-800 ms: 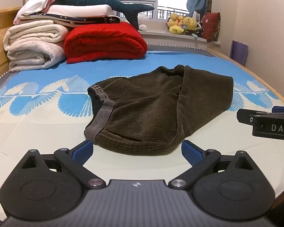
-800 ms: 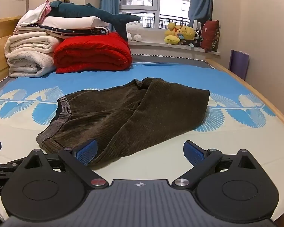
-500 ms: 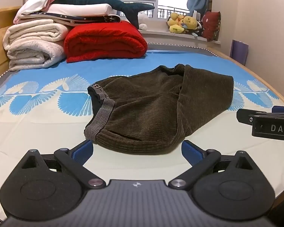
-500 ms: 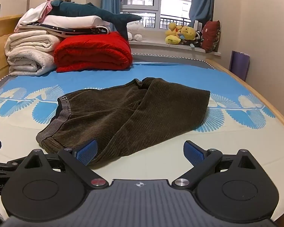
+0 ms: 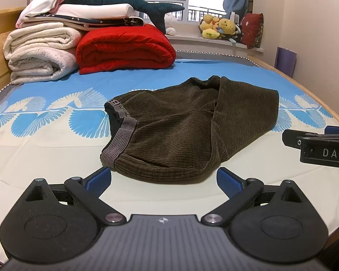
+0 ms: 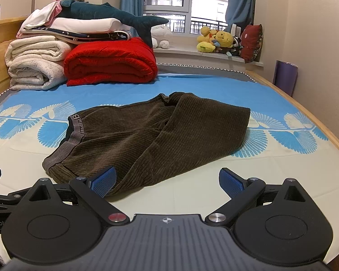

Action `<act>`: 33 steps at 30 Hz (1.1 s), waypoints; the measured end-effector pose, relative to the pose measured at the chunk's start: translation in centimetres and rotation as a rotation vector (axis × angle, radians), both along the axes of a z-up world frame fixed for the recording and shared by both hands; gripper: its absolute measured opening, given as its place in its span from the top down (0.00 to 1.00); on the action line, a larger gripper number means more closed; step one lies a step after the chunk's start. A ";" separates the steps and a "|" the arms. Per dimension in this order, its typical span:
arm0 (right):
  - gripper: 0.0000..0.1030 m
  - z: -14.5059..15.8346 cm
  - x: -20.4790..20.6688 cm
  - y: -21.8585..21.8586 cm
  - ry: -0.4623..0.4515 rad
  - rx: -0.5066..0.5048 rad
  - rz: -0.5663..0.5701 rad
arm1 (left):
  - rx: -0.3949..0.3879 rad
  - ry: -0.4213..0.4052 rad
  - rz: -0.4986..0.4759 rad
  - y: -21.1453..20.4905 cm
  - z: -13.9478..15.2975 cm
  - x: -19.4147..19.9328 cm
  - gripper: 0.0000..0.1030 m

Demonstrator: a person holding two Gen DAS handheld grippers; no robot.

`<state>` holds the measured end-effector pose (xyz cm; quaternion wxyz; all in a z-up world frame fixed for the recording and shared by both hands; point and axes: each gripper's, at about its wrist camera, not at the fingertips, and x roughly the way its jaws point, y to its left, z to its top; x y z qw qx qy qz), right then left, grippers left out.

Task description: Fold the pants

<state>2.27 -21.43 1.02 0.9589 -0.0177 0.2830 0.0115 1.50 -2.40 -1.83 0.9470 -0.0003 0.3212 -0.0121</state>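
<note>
Dark brown corduroy pants (image 5: 187, 126) (image 6: 151, 140) lie loosely folded on the bed, their grey elastic waistband (image 5: 121, 137) (image 6: 72, 140) at the left. My left gripper (image 5: 163, 180) hovers open just short of the pants' near edge, nothing between its blue pads. My right gripper (image 6: 167, 180) is open too, with its left pad over the pants' near fold and no grip on the cloth. The right gripper's black body (image 5: 321, 146) shows at the right edge of the left wrist view.
The bed sheet (image 5: 45, 149) is cream with a blue fan pattern. Folded white blankets (image 5: 40, 54), a red quilt (image 5: 124, 47) and a plush shark (image 5: 115, 2) are stacked at the far left. Soft toys (image 6: 217, 40) sit on the windowsill. A wooden bed rail (image 6: 314, 126) runs along the right.
Both views have crept slightly upward and closer to the pants. Both grippers stay open, and the pants have not moved.
</note>
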 end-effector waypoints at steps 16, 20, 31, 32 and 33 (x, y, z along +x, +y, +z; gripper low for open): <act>0.05 -0.2 0.2 0.0 0.010 -0.002 -0.005 | -0.005 0.002 -0.004 0.0 0.0 0.1 0.02; 0.06 -0.3 0.6 0.1 0.025 0.004 -0.009 | -0.013 -0.002 -0.005 -0.1 0.0 0.2 0.02; 0.67 0.5 1.6 -1.0 -0.049 0.071 -0.049 | -0.055 0.020 -0.067 3.6 0.8 5.5 0.76; 0.67 0.5 1.7 -1.2 -0.059 0.076 -0.055 | -0.057 0.034 -0.053 4.7 0.6 6.8 0.76; 0.67 0.5 1.9 -1.5 -0.072 0.088 -0.060 | -0.056 0.056 -0.030 5.9 0.1 8.5 0.76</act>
